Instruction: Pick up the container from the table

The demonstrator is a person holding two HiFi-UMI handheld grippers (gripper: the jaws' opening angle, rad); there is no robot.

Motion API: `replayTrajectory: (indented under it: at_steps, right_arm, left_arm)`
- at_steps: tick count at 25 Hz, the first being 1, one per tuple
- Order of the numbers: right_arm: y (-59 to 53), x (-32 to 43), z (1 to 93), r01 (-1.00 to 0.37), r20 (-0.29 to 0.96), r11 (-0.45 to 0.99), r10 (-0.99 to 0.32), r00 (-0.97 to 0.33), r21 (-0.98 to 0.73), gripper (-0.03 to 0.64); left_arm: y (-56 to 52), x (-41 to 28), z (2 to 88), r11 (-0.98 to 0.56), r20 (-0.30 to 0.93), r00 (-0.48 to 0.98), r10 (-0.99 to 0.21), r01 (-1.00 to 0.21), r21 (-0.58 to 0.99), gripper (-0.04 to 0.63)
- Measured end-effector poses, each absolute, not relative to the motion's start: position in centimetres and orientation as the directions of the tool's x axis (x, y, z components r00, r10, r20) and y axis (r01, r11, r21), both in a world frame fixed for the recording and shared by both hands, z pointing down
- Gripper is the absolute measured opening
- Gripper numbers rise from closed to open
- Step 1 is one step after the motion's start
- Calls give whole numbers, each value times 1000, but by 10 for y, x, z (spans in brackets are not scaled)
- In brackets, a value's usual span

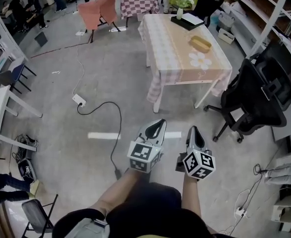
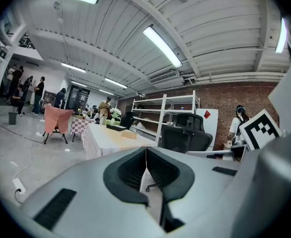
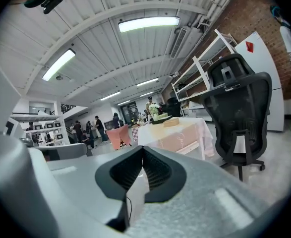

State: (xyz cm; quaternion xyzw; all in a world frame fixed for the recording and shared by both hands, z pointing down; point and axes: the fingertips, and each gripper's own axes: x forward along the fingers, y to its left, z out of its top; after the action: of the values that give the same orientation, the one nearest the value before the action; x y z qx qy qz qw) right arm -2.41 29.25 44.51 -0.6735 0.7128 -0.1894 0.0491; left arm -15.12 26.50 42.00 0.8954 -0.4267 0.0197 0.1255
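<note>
Left hand-held gripper (image 1: pixel 158 123) and right hand-held gripper (image 1: pixel 193 129) were both closed and empty, well short of the bench (image 1: pixel 171 48). The container (image 1: pixel 201 44) sat on the bench's right side, near the edge facing the office chair (image 1: pixel 257 95). Likely the approach step: close in on the bench, open one pair of jaws early, come in level at the container's rim. Container too small to tell depth or contents.

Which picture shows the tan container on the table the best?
The head view. It looks down on the container, so its whole outline and its spot on the table show. In the left gripper view the container is a tiny, far-off tan shape; in the right gripper view the container is small and side-on.
</note>
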Motion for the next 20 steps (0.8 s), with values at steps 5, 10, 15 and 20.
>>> replayTrajectory:
  at_steps: [5, 10, 15, 20]
  right_arm:
    - [257, -22, 445, -940, 194, 19, -977, -90, -341, 3]
    - [223, -19, 445, -944, 202, 14, -976, -86, -331, 3]
    - [192, -19, 445, -951, 209, 17, -974, -84, -307, 3]
    - [163, -16, 443, -955, 209, 4, -976, -69, -298, 3]
  left_arm:
    - [231, -152, 415, -596, 145, 629, -764, -774, 215, 10]
    - [198, -148, 420, -597, 152, 634, -759, -769, 227, 9]
    - [165, -145, 425, -597, 167, 638, -752, -766, 237, 9]
    - [134, -140, 423, -617, 153, 656, -739, -750, 238, 10]
